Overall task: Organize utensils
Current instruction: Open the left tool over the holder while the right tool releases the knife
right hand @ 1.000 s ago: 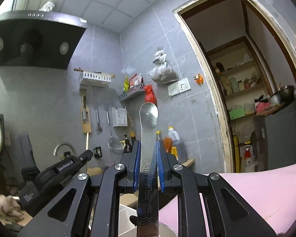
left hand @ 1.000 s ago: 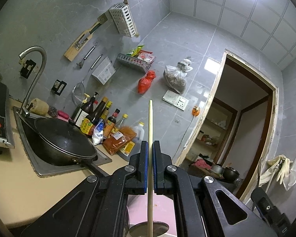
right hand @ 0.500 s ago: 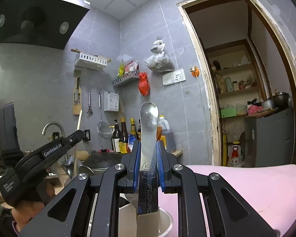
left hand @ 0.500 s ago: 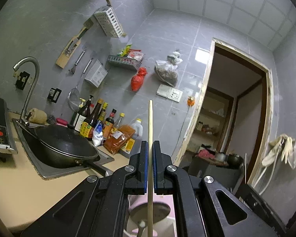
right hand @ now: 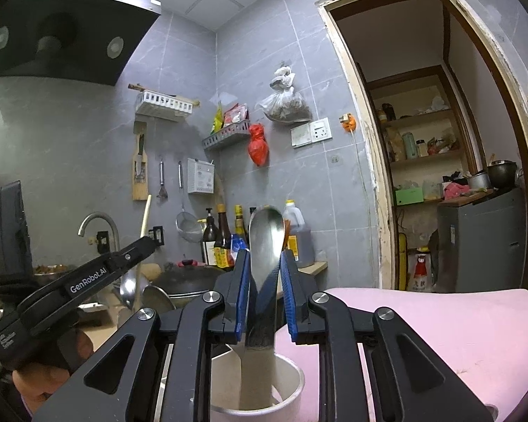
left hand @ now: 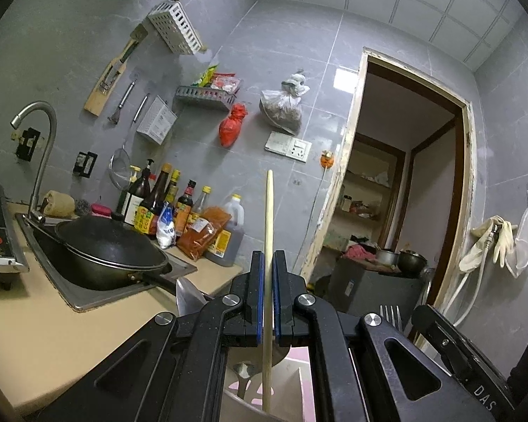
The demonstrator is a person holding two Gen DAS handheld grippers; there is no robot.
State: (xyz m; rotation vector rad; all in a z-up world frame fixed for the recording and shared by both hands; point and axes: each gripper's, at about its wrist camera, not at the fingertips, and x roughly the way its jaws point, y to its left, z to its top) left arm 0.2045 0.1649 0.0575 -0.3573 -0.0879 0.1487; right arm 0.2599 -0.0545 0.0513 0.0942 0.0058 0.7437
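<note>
My left gripper (left hand: 269,256) is shut on a pale wooden chopstick (left hand: 269,211) that stands upright between its blue pads, its lower end reaching into a white utensil holder (left hand: 299,383). A spoon bowl (left hand: 186,295) and a fork (left hand: 390,313) stick up beside the gripper. My right gripper (right hand: 265,256) has its jaws opening around a steel spoon (right hand: 265,232). The pads stand slightly off the spoon, whose handle rests in a white cup (right hand: 295,379). In the right wrist view the left gripper (right hand: 148,242) and its chopstick (right hand: 146,218) are at the left, held by a hand.
A black wok (left hand: 112,249) sits in the sink (left hand: 84,302) under a tap (left hand: 38,147), with sauce bottles (left hand: 172,204) along the wall. A pink surface (right hand: 440,334) lies to the right of the cup. An open doorway (right hand: 440,140) is at the right.
The right jaws have parted from the spoon, which has sunk lower into the cup. The left gripper has moved over the holder with the chopstick; a spoon and a fork now show beside it.
</note>
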